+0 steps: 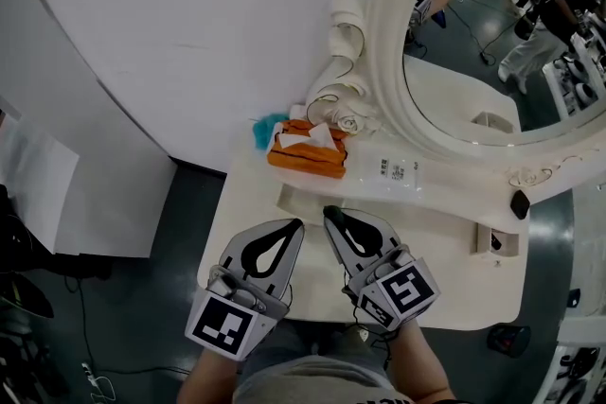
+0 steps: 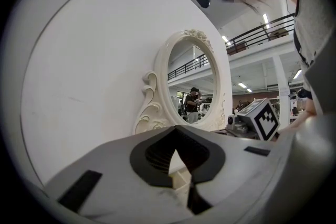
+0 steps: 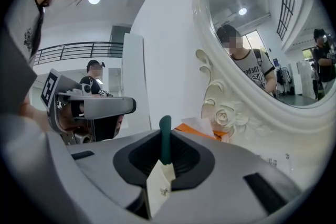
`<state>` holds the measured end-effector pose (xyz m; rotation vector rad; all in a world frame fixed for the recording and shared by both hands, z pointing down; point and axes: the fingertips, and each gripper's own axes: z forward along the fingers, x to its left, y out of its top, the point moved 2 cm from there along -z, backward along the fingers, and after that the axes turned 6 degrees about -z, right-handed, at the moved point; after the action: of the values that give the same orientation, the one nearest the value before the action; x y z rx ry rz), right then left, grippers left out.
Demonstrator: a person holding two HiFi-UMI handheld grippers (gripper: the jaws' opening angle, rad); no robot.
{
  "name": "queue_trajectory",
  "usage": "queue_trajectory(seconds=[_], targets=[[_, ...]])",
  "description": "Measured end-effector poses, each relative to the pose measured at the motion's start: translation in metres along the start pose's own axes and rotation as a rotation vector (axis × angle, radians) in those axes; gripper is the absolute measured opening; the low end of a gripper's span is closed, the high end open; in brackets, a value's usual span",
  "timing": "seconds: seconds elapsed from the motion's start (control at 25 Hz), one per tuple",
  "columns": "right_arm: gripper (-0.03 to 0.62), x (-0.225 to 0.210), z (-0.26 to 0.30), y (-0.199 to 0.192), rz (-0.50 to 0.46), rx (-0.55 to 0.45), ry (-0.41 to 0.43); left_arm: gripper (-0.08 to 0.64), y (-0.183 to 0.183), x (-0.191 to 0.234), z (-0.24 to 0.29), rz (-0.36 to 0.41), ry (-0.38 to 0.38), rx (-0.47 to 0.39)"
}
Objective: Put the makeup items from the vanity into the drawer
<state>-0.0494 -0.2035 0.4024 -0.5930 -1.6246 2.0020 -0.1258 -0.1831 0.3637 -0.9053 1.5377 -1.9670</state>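
My right gripper (image 1: 330, 214) (image 3: 165, 134) is shut on a slim makeup item (image 3: 165, 140) with a dark green top and a cream lower part. The item stands upright between the jaws, and the green end pokes out past the tips. My left gripper (image 1: 294, 225) (image 2: 176, 132) hovers just left of the right one, with its jaws together and nothing seen between them. Both hang over the front part of the white vanity top (image 1: 445, 284). A clear flat packet (image 1: 395, 170) lies on the vanity below the mirror. No drawer is plainly in view.
An ornate oval mirror (image 1: 454, 24) stands at the back right. An orange tissue box (image 1: 308, 153) sits at its foot, with a teal thing (image 1: 265, 130) beside it. A small white box (image 1: 496, 241) and a black object (image 1: 519, 203) are at the right. A white wall is on the left.
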Motion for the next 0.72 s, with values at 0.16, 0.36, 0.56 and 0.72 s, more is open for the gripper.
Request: queue_trajectory(seconds=[0.16, 0.36, 0.56, 0.72], targets=[[0.059, -0.004, 0.008, -0.016, 0.006, 0.043, -0.004, 0.018, -0.004, 0.006, 0.003, -0.011, 0.002, 0.008], [0.060, -0.011, 0.017, -0.037, 0.020, 0.098, -0.013, 0.018, -0.010, 0.012, 0.006, -0.025, 0.000, 0.024], [0.060, -0.017, 0.026, -0.057, 0.018, 0.167, -0.019, 0.018, -0.016, 0.018, 0.009, -0.039, 0.006, 0.033], [0.061, -0.019, 0.033, -0.070, -0.008, 0.225, -0.021, 0.018, -0.017, 0.024, 0.010, -0.046, 0.014, 0.036]])
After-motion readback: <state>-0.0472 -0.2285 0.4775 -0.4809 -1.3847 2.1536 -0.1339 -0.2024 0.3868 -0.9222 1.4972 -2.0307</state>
